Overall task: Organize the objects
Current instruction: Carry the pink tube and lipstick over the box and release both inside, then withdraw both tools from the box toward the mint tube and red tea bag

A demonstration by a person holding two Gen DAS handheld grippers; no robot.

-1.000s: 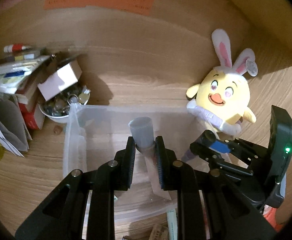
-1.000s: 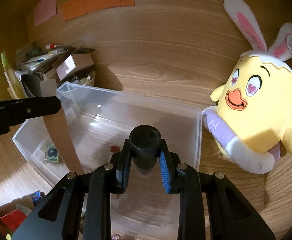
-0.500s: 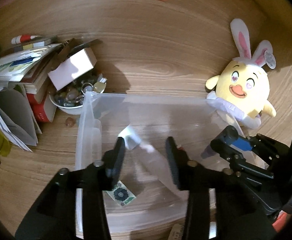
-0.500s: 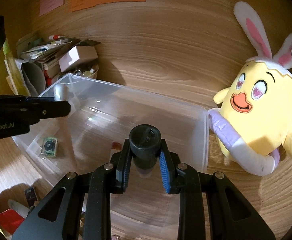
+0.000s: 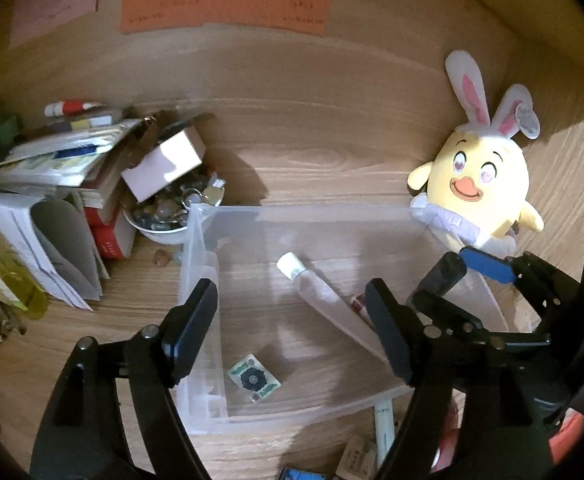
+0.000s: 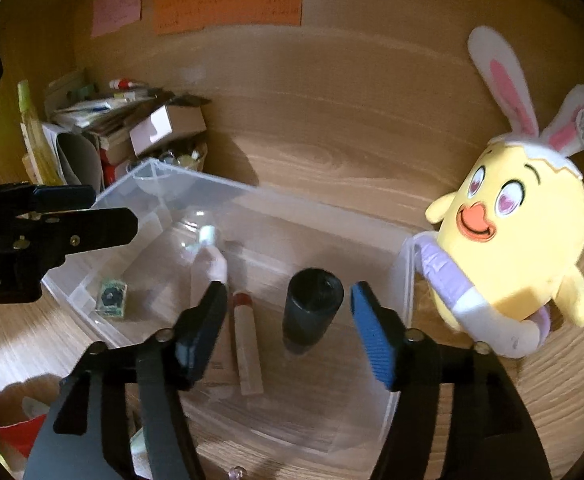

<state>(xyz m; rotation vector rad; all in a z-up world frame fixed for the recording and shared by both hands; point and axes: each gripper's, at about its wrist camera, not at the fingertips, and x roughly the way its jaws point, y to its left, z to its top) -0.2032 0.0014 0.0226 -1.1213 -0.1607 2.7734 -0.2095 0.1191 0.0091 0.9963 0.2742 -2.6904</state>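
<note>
A clear plastic bin [image 5: 202,248] [image 6: 405,280] sits on the wooden desk. In it lie a white-capped clear tube [image 5: 319,300] [image 6: 208,256], a small red-capped tube [image 6: 246,344], a green-edged packet [image 5: 254,378] [image 6: 110,298] and a black cylinder [image 6: 311,312]. My left gripper [image 5: 292,328] is open and empty above the bin. My right gripper [image 6: 288,328] is open, its fingers on either side of the black cylinder without touching it. The right gripper also shows in the left wrist view [image 5: 471,292].
A yellow chick plush with bunny ears [image 5: 487,192] [image 6: 515,236] leans at the bin's right. A bowl of trinkets [image 5: 172,216], a small box [image 5: 164,166] and stacked books and papers [image 5: 44,184] crowd the left. Sticky notes [image 5: 224,0] hang on the wall. Loose items [image 5: 383,428] lie in front of the bin.
My left gripper opened and dropped the white-capped tube into the bin. My right gripper opened and let go of the black cylinder, which is now in the bin.
</note>
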